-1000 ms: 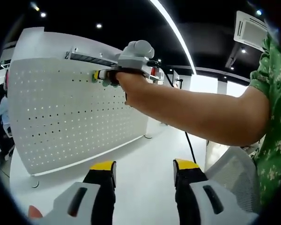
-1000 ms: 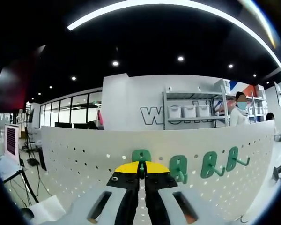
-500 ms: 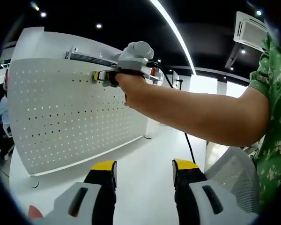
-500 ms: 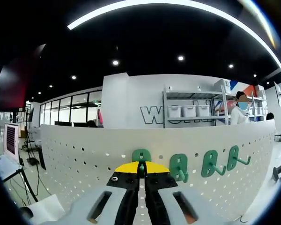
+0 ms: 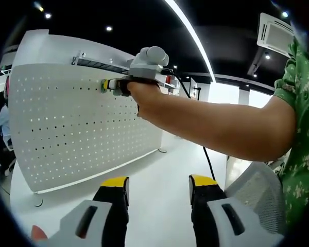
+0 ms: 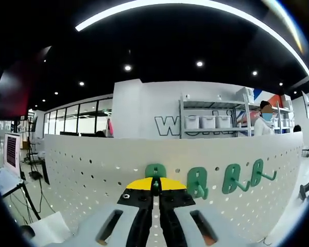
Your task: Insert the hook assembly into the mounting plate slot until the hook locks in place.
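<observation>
A white pegboard mounting plate (image 5: 67,123) stands upright at the left of the left gripper view. My right gripper (image 5: 109,84), held by a person's hand, presses against its upper part with a green hook (image 5: 103,85) at its tip. In the right gripper view my right gripper (image 6: 155,183) is shut on that green hook (image 6: 155,170), which sits flat against the pegboard (image 6: 92,170). Three more green hooks (image 6: 197,182) hang in a row to its right. My left gripper (image 5: 158,185) is open, low in its view and away from the board, with nothing between its fingers.
The person's bare arm (image 5: 211,123) crosses the left gripper view, with a green patterned sleeve (image 5: 304,103) at the right. A white mesh chair (image 5: 252,185) sits lower right. Behind the board stand a shelf with white bins (image 6: 208,122), a person (image 6: 262,126) and a monitor (image 6: 13,154).
</observation>
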